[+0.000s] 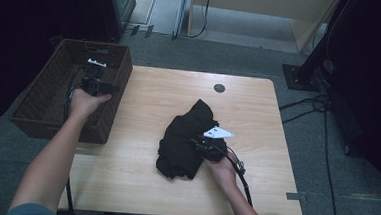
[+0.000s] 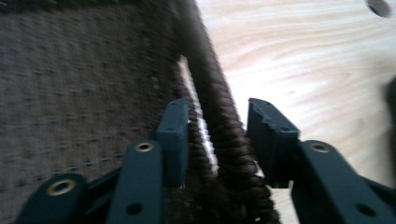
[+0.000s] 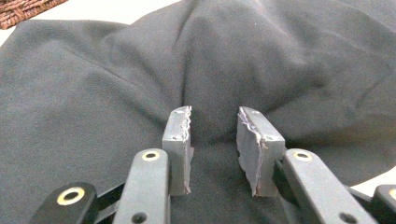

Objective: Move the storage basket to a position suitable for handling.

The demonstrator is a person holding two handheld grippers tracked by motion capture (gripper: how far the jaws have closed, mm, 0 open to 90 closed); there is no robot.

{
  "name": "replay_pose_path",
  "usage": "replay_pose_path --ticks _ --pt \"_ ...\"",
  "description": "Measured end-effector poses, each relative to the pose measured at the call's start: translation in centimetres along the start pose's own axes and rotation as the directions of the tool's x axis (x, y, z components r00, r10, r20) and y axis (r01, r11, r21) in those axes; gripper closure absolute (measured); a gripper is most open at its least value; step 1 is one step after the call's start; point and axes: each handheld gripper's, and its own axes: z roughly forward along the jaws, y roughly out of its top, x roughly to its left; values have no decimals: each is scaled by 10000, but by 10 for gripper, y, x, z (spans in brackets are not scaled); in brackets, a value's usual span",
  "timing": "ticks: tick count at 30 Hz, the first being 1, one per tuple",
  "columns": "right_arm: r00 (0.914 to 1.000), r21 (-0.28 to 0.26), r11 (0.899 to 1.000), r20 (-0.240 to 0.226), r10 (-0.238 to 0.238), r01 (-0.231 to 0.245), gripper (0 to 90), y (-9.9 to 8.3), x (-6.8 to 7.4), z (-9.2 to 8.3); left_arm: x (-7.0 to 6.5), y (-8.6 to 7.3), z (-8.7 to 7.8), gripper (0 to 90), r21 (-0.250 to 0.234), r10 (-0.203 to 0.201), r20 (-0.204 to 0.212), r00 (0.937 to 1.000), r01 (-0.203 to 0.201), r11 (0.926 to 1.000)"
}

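Two claws, two separate holds.

Nearest: right claw [image 1: 199, 142] down on the black cloth [image 1: 179, 137], which lies crumpled mid-worktop [image 1: 123, 183], slightly right of centre. In the right gripper view, right claw [image 3: 214, 140] clamped on a bunched fold of the cloth [image 3: 280, 56], creases radiating from the pads. Reads as a real pinch, not just resting on top.

Handling, by judgement: soft, light, limp, zero stiffness. Will drape and trail on lift, so expect loose ends dragging across the worktop. Not fragile, not slippery against serrated pads. Best hold: a thick gathered fold near the middle of the heap, as taken now; a single-layer edge would leave most of the heap hanging. Second hold on the far lobe useful if spreading or folding.

Farther, left: left claw [image 1: 113, 88] at the right-hand rim of the brown wicker basket [image 1: 39, 98], which sits off the worktop's left edge. In the left gripper view, left claw [image 2: 217, 126] straddling the braided rim [image 2: 212, 88], jaws apart, a sliver of gap beside the right pad, so not gripping yet. Rim stiff, rough, easy to clamp; basket likely light, prone to tipping if pulled from one side.

Farthest: cable hole [image 1: 219, 87] in the worktop, well apart from both.
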Motion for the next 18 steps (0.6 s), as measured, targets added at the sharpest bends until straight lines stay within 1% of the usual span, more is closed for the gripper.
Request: replay_pose_path --ticks 1,3,5,8,10,13,15,18 --pt "10000 -2 10000 -8 62 -62 650 0 0 0 0 0 0 640 -22 -184 13 9998 184 9998" --pt "10000 -2 10000 -4 79 -79 649 -1 0 0 -2 0 0 656 32 -188 -54 9998 188 9998" --pt "9999 13 9999 0 134 -134 649 -3 -1 -1 -5 0 0 668 69 -192 -16 9998 192 9998" --pt "9999 8 9999 34 118 -118 650 -3 0 0 -15 -2 3 676 147 36 404 9992 -42 9999" --pt "9999 -2 10000 49 94 -94 650 -3 0 0 -24 -3 5 682 219 342 663 9972 -357 9991" --pt "9999 -2 9999 62 101 -101 650 -4 0 0 -40 -7 7 699 260 732 1102 9912 -765 9967" --pt "9999 15 9999 57 105 -105 650 -4 0 0 -49 -10 9 715 204 940 1302 9870 -974 9950" --pt "9999 -1 10000 90 68 -68 650 -4 1 0 -61 -13 11 723 272 1402 1818 9733 -1475 9887"
